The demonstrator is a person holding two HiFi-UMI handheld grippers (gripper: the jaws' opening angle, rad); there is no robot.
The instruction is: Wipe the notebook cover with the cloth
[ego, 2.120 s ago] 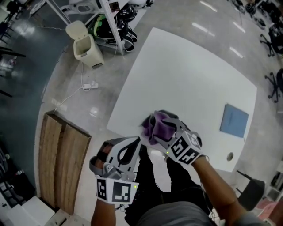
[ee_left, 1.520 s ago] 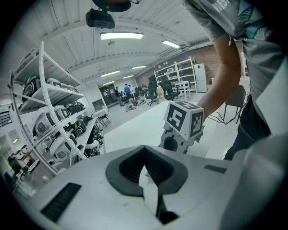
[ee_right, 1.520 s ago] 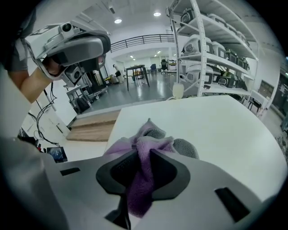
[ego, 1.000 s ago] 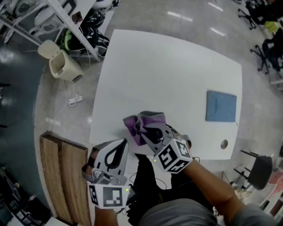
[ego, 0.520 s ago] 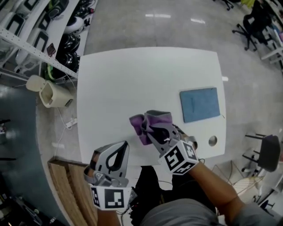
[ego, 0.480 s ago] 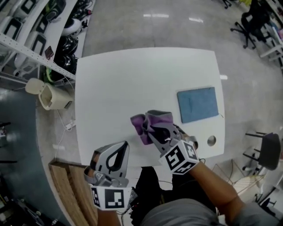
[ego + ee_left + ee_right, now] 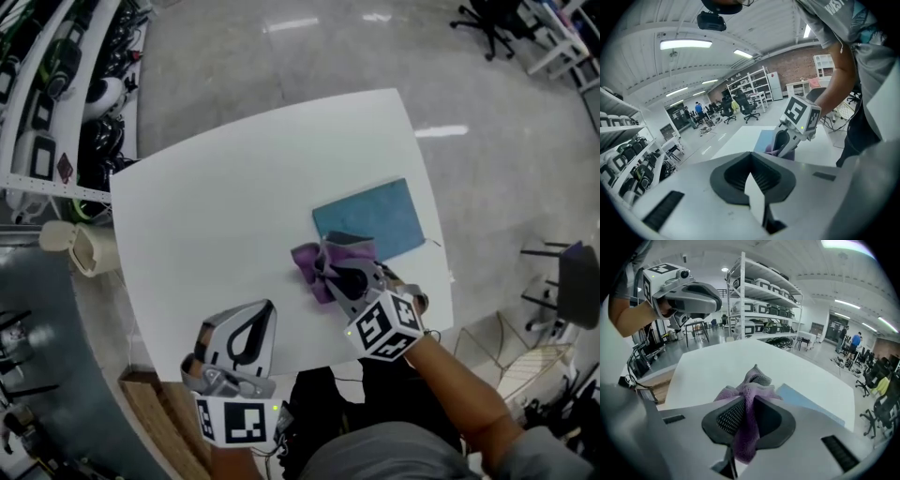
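- My right gripper (image 7: pixel 339 267), near the centre of the head view, has its fingers clamped on the purple cloth (image 7: pixel 312 261), which bunches out past the tips.
- The blue notebook (image 7: pixel 375 216) lies flat on the white table (image 7: pixel 206 206), right of centre and just above the cloth. The cloth reaches its lower-left corner, but I cannot tell whether they touch.
- My left gripper (image 7: pixel 267 307) is at the lower left, over the table's near edge. Its fingers are together with nothing between them, and it is well apart from the notebook.
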